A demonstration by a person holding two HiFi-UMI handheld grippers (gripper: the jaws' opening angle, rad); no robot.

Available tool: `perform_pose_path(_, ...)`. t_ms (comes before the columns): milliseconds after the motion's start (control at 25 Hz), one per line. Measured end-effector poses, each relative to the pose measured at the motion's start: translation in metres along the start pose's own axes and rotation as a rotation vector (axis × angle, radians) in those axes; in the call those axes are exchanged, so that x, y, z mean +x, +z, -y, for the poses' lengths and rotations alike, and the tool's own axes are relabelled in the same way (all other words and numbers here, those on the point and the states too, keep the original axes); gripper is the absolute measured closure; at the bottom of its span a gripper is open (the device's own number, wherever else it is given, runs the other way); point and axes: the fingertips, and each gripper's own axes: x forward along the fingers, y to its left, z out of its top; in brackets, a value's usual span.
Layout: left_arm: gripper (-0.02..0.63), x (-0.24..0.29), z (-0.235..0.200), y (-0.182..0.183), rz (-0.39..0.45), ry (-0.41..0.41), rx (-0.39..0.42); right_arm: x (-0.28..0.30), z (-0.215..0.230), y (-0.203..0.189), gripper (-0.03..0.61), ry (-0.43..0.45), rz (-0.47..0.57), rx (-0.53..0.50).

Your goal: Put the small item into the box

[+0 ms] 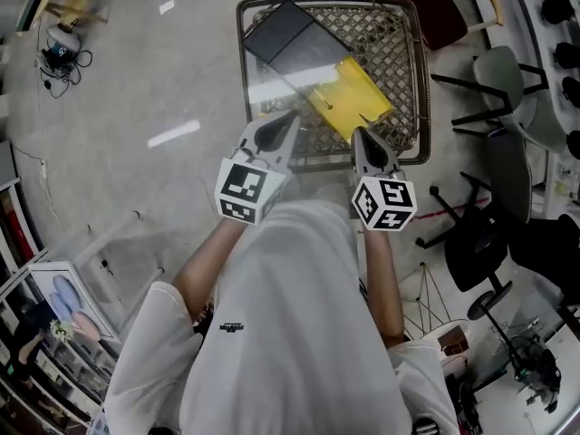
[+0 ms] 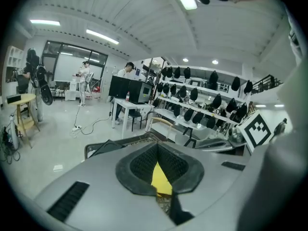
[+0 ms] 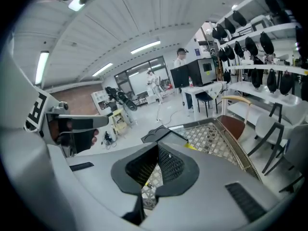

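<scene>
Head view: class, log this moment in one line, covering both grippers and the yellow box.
left gripper: open, empty | right gripper: open, empty | yellow box: on lattice table, ahead of both | small item: not seen

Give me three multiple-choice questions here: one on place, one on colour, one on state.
1. Where does the yellow open-flapped box lie? A on the floor; B on the lattice-topped table; C on a chair.
2. What colour is the flat rectangular panel beside it? A dark grey; B red; C white.
3. How do the left tool's jaws stand? A shut on the box; B apart, empty; C shut on a cable.
Answers: B, lattice shows around it; A, plainly dark grey; B, the gap holds nothing.
</scene>
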Motion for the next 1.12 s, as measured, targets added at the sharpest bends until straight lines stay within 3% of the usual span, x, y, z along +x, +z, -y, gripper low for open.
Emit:
perform_pose_path(280, 0.612, -0.032, 0.021, 0.035, 0.078, -0.011, 0.042, -0.048, -0.014, 0.049, 0.578, -0.031, 0.166, -0.081)
perform_pose_path(600, 0.612, -0.054, 0.032, 0.062, 0.159, -0.021, 0.046, -0.089, -0.022, 0.091, 0.578, -0.052, 0.305, -0.1)
perform_pose_path(1120, 0.612, -0.068, 0.043, 0.065, 0.198, -0.036, 0.051, -0.112, -0.035, 0.104, 0.578, -0.073, 0.36, -0.165)
